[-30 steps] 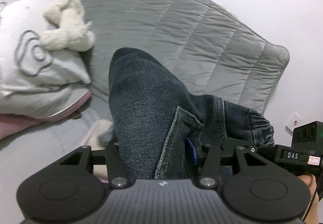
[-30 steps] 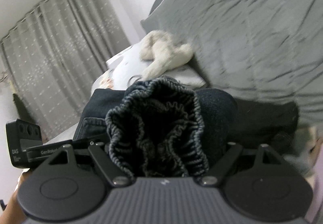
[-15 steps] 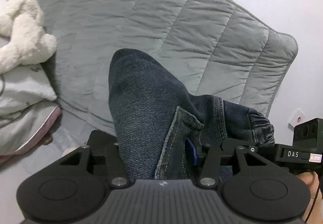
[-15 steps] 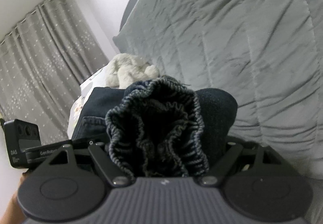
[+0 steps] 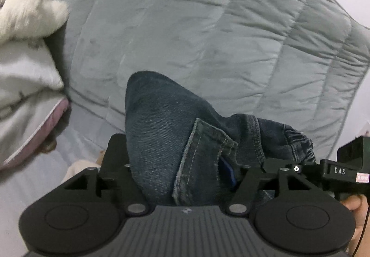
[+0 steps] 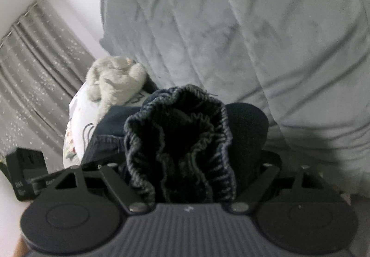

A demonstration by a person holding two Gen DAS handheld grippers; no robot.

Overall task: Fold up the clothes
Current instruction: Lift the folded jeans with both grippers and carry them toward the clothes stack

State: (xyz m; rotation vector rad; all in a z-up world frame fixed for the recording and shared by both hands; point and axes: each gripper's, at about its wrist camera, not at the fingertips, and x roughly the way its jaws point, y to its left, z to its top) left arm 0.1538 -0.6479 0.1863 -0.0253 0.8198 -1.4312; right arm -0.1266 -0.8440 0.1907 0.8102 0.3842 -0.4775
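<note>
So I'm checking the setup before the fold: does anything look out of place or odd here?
Nothing is damaged or spilled. The dark jeans are bunched, not flat, held up by the left gripper and the right gripper, the elastic waistband crumpled. A plush toy lies on the pillow nearby.

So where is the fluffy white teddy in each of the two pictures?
Left wrist view: the fluffy white toy is in the top left corner, resting on a white pillow.
Right wrist view: the same toy is left of the middle, just above the jeans.
Shared landmark: the grey quilt fills the background in both views.
</note>
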